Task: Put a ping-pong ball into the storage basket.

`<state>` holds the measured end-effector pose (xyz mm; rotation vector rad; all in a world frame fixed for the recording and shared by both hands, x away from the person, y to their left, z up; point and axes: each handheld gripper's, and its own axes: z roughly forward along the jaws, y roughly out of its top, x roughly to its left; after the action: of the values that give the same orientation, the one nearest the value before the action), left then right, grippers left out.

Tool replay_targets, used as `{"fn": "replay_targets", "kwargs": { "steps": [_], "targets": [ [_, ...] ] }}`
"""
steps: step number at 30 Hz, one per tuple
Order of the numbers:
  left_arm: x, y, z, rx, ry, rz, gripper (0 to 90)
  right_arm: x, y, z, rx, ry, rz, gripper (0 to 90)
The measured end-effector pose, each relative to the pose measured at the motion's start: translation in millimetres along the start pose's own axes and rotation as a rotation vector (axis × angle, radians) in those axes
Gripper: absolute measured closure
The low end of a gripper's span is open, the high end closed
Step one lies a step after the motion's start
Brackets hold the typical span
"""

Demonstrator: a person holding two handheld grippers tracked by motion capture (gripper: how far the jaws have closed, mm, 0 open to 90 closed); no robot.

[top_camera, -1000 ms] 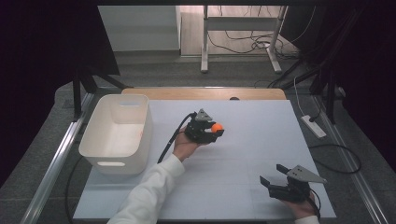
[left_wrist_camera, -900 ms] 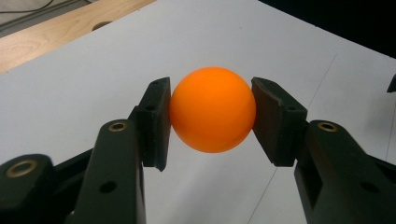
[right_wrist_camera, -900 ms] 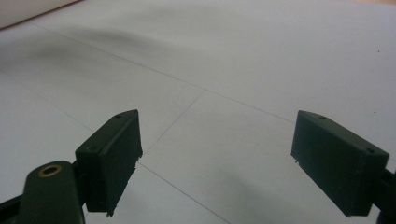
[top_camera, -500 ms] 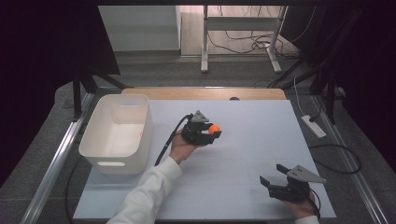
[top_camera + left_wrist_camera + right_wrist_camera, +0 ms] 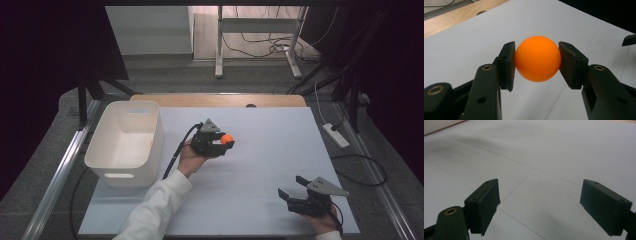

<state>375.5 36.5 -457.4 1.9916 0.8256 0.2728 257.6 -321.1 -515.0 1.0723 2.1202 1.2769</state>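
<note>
The left hand-held gripper (image 5: 223, 144) grasps the orange ball (image 5: 538, 59): both pads (image 5: 507, 65) press its sides, and the ball is held clear above the desk (image 5: 280, 150), near the middle. Pick-up therefore appears complete. The white bin (image 5: 125, 143) stands just to the left of that hand, so the remaining step is probably transfer and release into it; no ball can be made out in the bin.

The right hand-held gripper (image 5: 295, 192) is released, jaws spread wide with nothing between them, low over the desk's near right corner, well apart from the ball.

Clearances: the desk surface between ball and bin is bare. The bin's right wall is the one edge to clear. The desk's near edge lies close to the right hand-held gripper.
</note>
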Motion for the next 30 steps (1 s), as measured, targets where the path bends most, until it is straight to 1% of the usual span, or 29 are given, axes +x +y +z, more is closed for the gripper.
{"fn": "replay_targets", "kwargs": {
  "steps": [5,24,30],
  "targets": [
    [0.1,-1.4,-2.3,-0.006,-0.003,-0.006,50.5,-0.3,0.0,-0.1,0.002,-0.003,0.001,15.9],
    [-2.9,-0.9,-14.3,-0.012,0.005,0.010,50.5,-0.9,0.1,0.4,0.002,-0.002,0.003,15.9],
    [-4.1,-0.4,-19.6,-0.027,0.006,0.010,50.5,-0.7,0.0,0.4,0.003,-0.002,0.002,15.9]
  ]
}}
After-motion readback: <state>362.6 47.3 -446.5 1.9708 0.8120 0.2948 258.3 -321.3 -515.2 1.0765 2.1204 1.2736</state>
